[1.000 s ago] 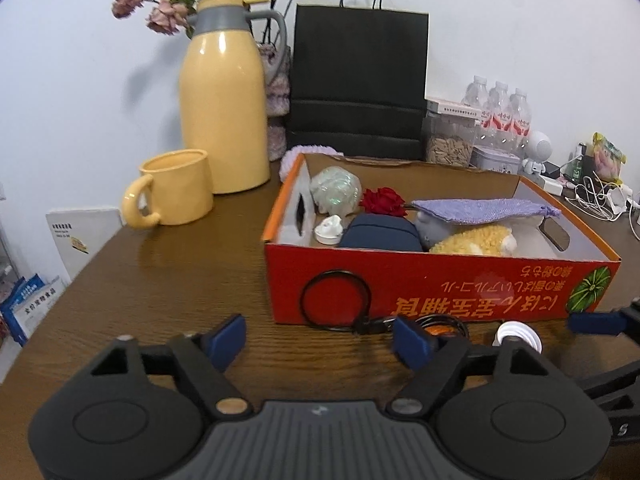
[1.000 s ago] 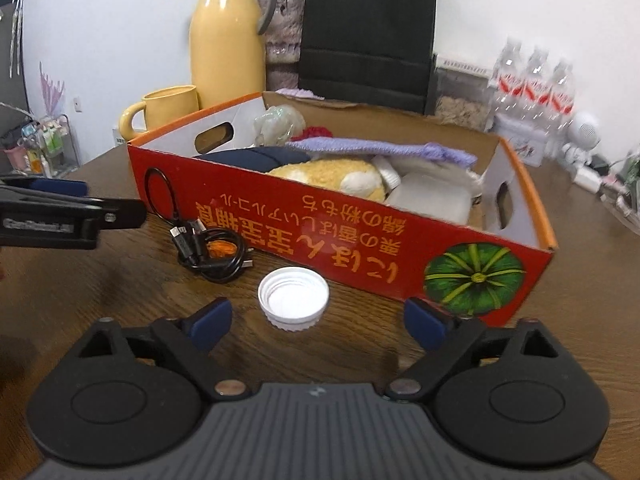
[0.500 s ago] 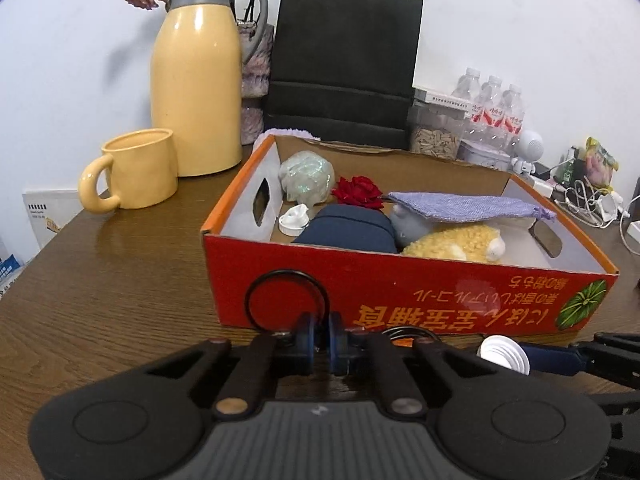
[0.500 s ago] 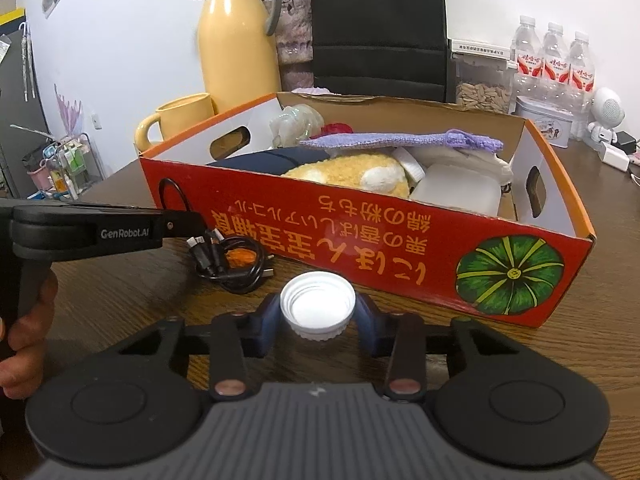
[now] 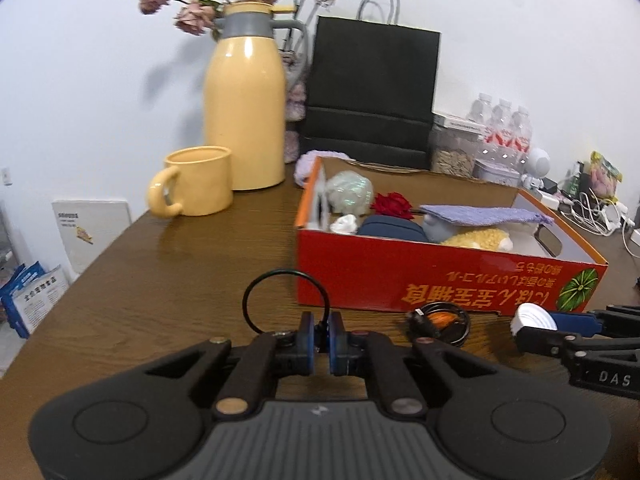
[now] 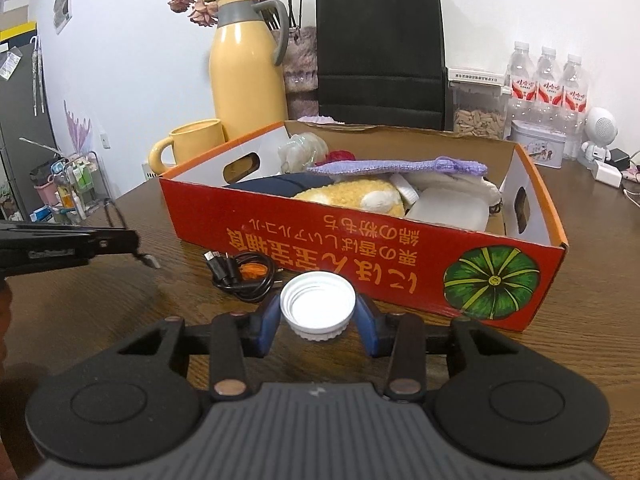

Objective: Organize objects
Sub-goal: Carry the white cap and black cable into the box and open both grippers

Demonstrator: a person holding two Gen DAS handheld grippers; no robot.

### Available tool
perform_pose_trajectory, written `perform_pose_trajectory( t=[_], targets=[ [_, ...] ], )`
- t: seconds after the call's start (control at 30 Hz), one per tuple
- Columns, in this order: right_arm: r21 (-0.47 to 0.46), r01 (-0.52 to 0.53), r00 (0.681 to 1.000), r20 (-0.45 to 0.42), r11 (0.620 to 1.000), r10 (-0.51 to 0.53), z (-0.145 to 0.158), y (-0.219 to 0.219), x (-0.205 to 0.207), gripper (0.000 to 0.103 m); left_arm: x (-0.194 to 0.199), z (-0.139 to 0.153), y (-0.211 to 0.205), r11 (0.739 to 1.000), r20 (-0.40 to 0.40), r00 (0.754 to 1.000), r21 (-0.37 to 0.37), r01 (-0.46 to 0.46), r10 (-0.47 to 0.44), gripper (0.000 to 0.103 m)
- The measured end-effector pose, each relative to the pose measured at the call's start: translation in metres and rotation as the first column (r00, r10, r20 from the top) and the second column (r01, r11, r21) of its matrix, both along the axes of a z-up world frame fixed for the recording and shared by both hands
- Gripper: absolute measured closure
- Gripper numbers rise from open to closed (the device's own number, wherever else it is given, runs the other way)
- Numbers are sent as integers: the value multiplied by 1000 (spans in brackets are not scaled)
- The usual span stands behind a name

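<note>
My left gripper [image 5: 320, 340] is shut on a thin black cord loop [image 5: 256, 292], which stands up from the pads left of the red cardboard box [image 5: 384, 276]. In the right wrist view the left gripper [image 6: 132, 242] holds the cord above the table, one plug end [image 6: 149, 261] dangling. My right gripper [image 6: 318, 318] is shut on a white bottle cap [image 6: 318, 300], open side up, just in front of the box [image 6: 304, 248]. The cap [image 5: 534, 318] also shows at the right gripper's tips in the left wrist view. The box holds plush toys, a purple cloth, a dark case and a red flower.
A coiled black cable [image 6: 244, 274] with an orange tie lies on the brown table [image 6: 100, 304] against the box front. Behind stand a yellow mug [image 5: 196, 184], a yellow jug [image 5: 244, 108], a black paper bag [image 5: 372, 92], water bottles [image 6: 548, 80] and chargers.
Both grippers went from open to shut, the left on the cord loop, the right on the white cap. The left gripper then carried the loop leftward, away from the box front.
</note>
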State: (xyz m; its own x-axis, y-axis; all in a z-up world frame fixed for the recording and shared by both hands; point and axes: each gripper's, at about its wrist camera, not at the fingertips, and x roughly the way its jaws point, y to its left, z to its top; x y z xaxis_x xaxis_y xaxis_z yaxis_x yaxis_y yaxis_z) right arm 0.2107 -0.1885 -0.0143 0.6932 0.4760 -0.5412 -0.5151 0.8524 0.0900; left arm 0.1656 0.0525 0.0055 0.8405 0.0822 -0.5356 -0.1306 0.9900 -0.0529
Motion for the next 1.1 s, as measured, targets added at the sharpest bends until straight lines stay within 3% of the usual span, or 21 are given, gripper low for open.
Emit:
perform_pose_trajectory(
  t=[0.2,0.6,1.1],
  targets=[
    [8,4,1000,25,1000,-5,5,-2,-7,62,-12,4,14,999,26,999,-16,-35,36,98],
    [44,11,994,104,999,-16,27,-9,-16,62,-20,27,8,1000,112,994,-19,-12,14,98],
    [68,27,968,249,997,-43,71,-4,21,62,44,71,-33,997,226,971,12,75,-76,98]
  ],
)
